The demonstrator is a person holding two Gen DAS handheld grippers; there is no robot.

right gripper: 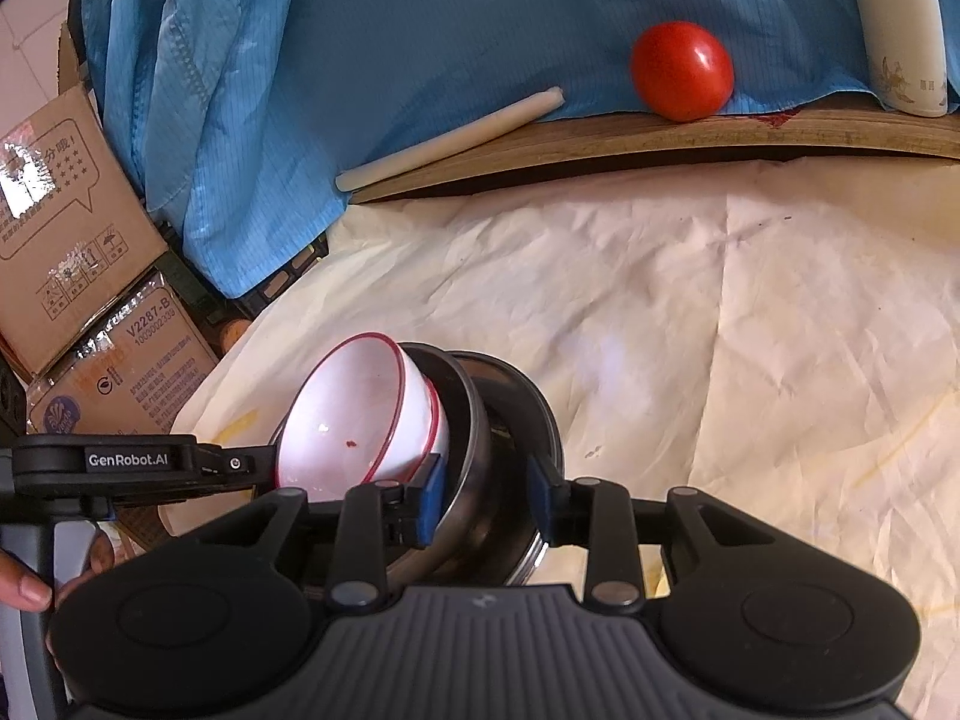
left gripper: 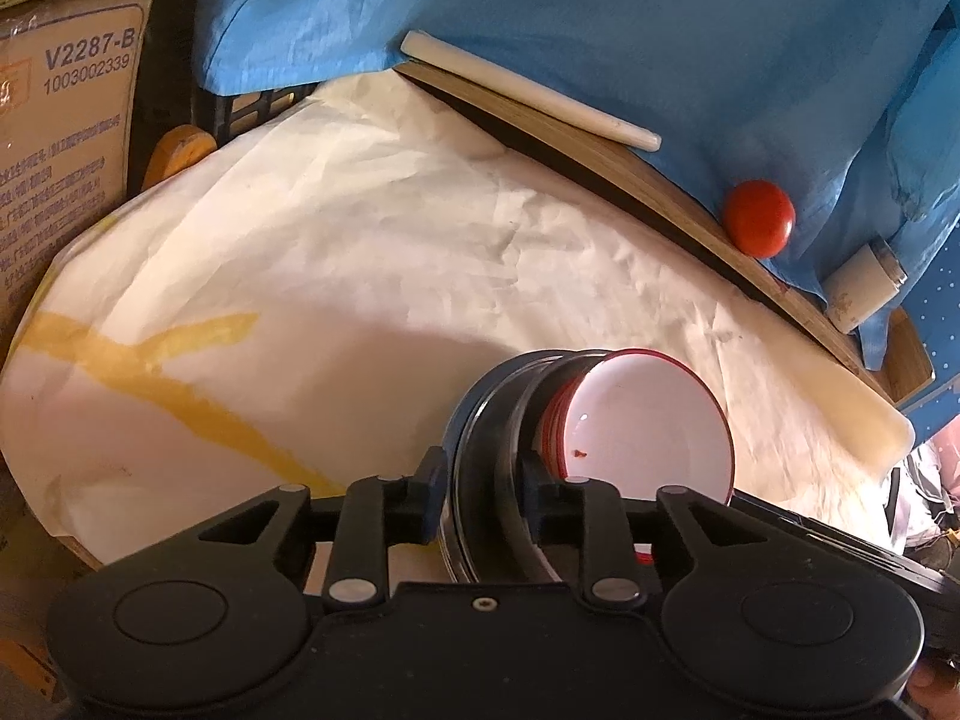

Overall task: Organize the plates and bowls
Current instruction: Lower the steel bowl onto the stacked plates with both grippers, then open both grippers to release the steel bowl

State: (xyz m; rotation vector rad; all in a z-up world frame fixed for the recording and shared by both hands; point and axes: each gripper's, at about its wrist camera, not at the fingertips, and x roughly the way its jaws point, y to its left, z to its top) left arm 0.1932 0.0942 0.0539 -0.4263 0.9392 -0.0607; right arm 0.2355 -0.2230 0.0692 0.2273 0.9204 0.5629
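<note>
**A:** What fills the place, biggest thing first?

**B:** A cream, crumpled paper sheet (left gripper: 360,210) covers the round desk (left gripper: 81,549). Behind it a bright blue cloth (right gripper: 420,30) is draped across the back. Brown printed cardboard boxes (right gripper: 66,222) are stacked off the desk's left side. A long wooden board (right gripper: 600,138) lies along the far edge of the paper, under the hem of the cloth.

**A:** And the dishes?

**B:** A nested stack of dark steel dishes (right gripper: 480,420) stands tipped up on edge at the near side of the desk. A white, red-rimmed bowl (right gripper: 354,414) sits in its open face.

**A:** The tools?

**B:** The right tool (right gripper: 486,498) pinches the steel dishes, with a blue pad against each side of the rims. The left tool (left gripper: 486,480) straddles the same stack, but I cannot tell whether its pads press.

**A:** Smaller things?

**B:** A white cylindrical flask with a metal cap (right gripper: 900,42) stands on the board at the right. A red tomato (right gripper: 682,70) rests on the board beside it. A slim white stick (right gripper: 450,138) lies on the board further left.
</note>
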